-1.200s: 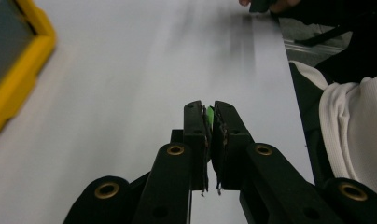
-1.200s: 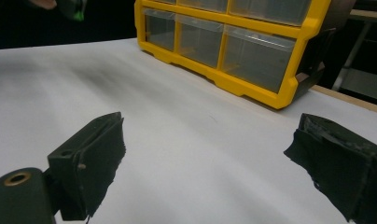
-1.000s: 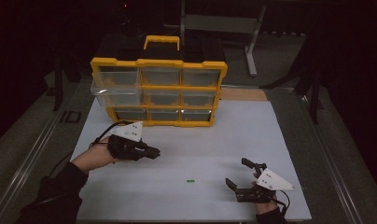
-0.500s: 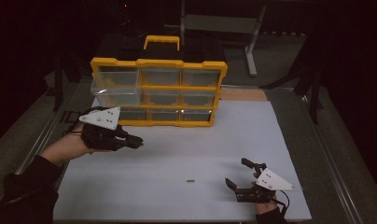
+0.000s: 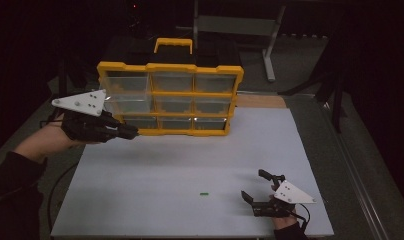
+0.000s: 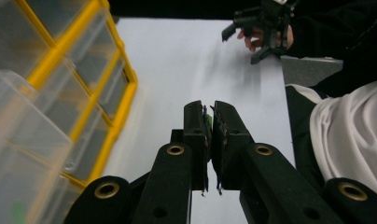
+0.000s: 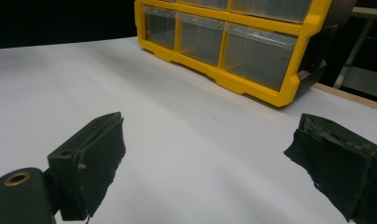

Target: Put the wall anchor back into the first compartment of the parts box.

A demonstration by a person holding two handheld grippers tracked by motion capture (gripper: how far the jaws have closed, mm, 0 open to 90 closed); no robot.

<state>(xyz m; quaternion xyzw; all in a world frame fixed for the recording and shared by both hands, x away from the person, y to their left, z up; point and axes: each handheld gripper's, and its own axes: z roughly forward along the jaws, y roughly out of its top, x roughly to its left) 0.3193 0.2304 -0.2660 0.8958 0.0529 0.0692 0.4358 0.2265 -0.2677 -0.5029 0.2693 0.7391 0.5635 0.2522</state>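
Note:
My left gripper (image 5: 132,133) hangs in the air at the left, in front of the lower left corner of the yellow drawer organizer (image 5: 170,67). In the left gripper view its jaws (image 6: 210,109) are pressed together with a thin green sliver (image 6: 208,121) pinched between the pads. A clear drawer (image 5: 126,104) at the left of the organizer's middle row sticks out toward that gripper. Another small green piece (image 5: 204,193) lies on the white board (image 5: 155,165). My right gripper (image 5: 252,184) rests low at the board's near right, open, with nothing between its pads (image 7: 100,154).
The organizer stands upright at the back of the board, with a handle (image 5: 173,44) on top and several clear drawers. A wooden strip (image 5: 262,101) shows behind its right side. Dark table surface and a metal stand (image 5: 270,45) surround the board.
My left gripper has lifted off the board and swung left and up, ending level with the organizer's bottom row. The right gripper has stayed where it was.

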